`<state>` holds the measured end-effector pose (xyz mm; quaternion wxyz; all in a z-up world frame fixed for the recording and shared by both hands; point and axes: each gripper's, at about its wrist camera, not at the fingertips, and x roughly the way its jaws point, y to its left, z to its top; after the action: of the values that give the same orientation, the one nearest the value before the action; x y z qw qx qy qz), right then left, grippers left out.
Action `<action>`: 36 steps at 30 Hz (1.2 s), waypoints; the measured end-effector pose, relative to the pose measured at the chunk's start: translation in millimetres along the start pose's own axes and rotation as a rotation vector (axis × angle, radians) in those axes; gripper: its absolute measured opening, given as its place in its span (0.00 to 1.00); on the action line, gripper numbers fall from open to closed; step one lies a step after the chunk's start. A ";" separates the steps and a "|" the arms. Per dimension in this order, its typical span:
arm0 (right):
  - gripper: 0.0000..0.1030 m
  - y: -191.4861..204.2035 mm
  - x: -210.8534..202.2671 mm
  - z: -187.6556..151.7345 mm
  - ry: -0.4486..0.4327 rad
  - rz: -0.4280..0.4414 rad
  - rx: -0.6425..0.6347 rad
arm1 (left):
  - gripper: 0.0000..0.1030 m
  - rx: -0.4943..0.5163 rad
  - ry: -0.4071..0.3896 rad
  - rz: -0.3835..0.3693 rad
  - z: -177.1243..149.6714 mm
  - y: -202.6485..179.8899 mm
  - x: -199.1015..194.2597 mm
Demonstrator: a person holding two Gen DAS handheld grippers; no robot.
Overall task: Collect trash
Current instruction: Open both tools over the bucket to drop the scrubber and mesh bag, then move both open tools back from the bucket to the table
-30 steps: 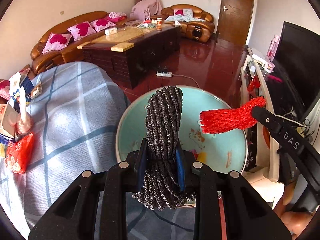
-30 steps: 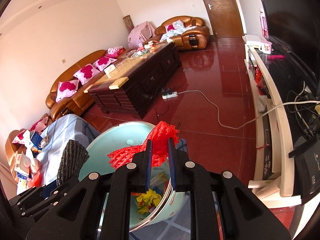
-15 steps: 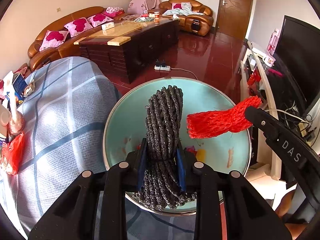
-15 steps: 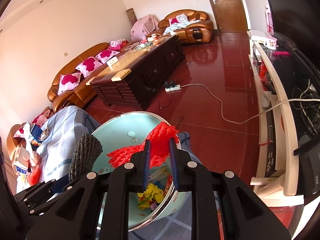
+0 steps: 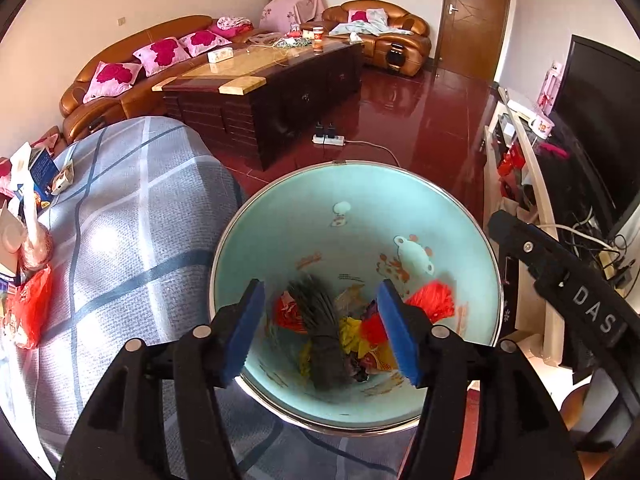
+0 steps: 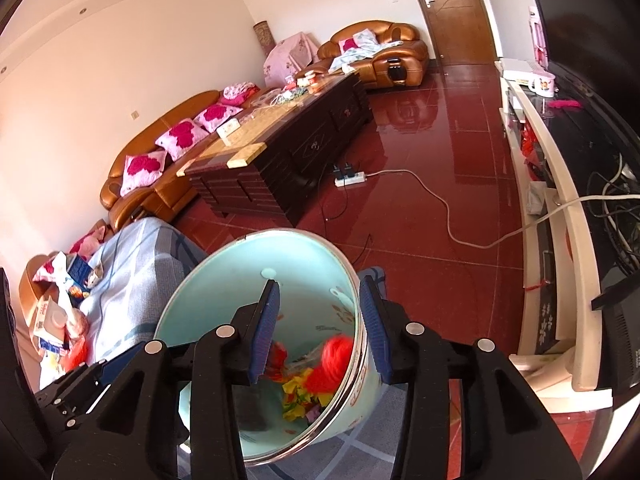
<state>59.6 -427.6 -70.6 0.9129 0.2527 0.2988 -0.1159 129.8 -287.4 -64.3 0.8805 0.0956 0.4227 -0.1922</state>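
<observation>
Dark rope bundle [image 5: 320, 320] and red mesh [image 5: 434, 300] have dropped into basin [image 5: 400, 208]; left gripper [image 5: 320, 332], right gripper [image 6: 320, 332] both spread

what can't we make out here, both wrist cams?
- Left wrist: dark mesh bundle motion-blurred; trash beneath it hidden.
- Right wrist: red net blurred; basin floor partly hidden by the right gripper.
- Left wrist: left gripper covers the basin's near rim.

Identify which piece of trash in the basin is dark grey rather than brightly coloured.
The grey rope bundle, lying left of centre in the turquoise basin. The red net and yellow scraps beside it are bright.
</observation>
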 end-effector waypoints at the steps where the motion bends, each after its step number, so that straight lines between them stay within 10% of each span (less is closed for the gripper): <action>1: 0.41 -0.8 -2.3 0.9 -0.009 -0.001 0.006 | 0.61 -0.005 -0.003 0.003 0.1 0.8 -1.2; 12: 0.67 -3.7 -15.2 4.0 -0.073 -0.009 0.038 | 0.94 -0.029 -0.056 0.037 1.8 6.6 -15.2; 36: 0.90 21.2 -10.2 -7.0 -0.016 0.000 0.045 | 0.94 -0.065 -0.104 0.130 -28.0 75.8 -63.3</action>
<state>55.8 -405.3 -61.0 0.9093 0.2722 0.2890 -0.1244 105.8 -192.9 -31.9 0.9145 0.0843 0.3754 -0.1253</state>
